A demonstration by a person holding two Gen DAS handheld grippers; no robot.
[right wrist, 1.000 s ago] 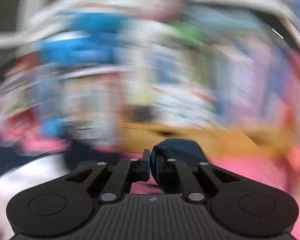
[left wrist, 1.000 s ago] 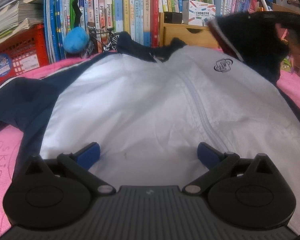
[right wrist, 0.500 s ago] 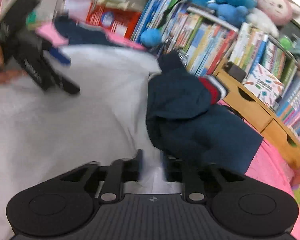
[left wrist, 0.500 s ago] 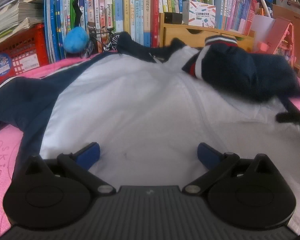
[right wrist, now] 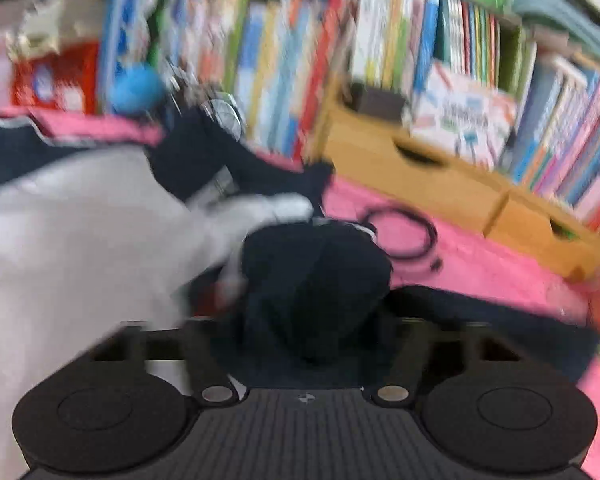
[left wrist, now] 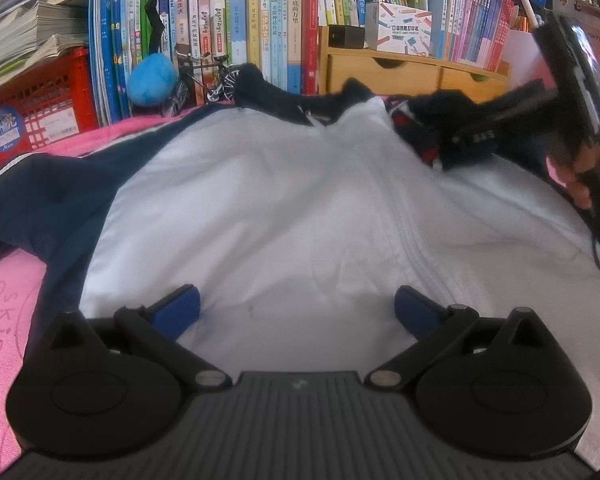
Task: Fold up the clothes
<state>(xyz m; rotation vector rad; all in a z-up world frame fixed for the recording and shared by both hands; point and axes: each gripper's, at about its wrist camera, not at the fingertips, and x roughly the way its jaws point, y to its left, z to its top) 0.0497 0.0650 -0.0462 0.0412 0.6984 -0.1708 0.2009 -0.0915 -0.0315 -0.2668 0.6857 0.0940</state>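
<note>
A white and navy jacket (left wrist: pixel 284 208) lies spread front-up on a pink cloth (left wrist: pixel 8 304) that covers the surface, its zip running up the middle to a dark collar at the far end. In the left wrist view, going from left to right: a red plastic crate (left wrist: pixel 32 116) sits at the far left edge under a stack of papers, then the jacket's navy left sleeve (left wrist: pixel 40 196) stretches out flat over the pink cloth. Behind it stands a row of books (left wrist: pixel 228 28), with a blue plush ball (left wrist: pixel 152 79) and a small model bicycle (left wrist: pixel 204 76) in front of them. The left gripper (left wrist: pixel 298 308) rests low over the white hem, its blue-padded jaws spread wide with only flat fabric between them, gripping nothing. Further right is a wooden drawer unit (left wrist: pixel 412 70) with a small printed box on top. At the far right, the right gripper (left wrist: pixel 432 128), held by a hand (left wrist: pixel 580 176), reaches down onto the navy right sleeve (left wrist: pixel 460 148), which is bunched across the jacket's shoulder. In the blurred right wrist view, that dark sleeve fills the space between the jaws, which are closing; whether the pads already press the fabric cannot be told. A black cable loop (right wrist: pixel 404 236) lies on the pink cloth just beyond.
</note>
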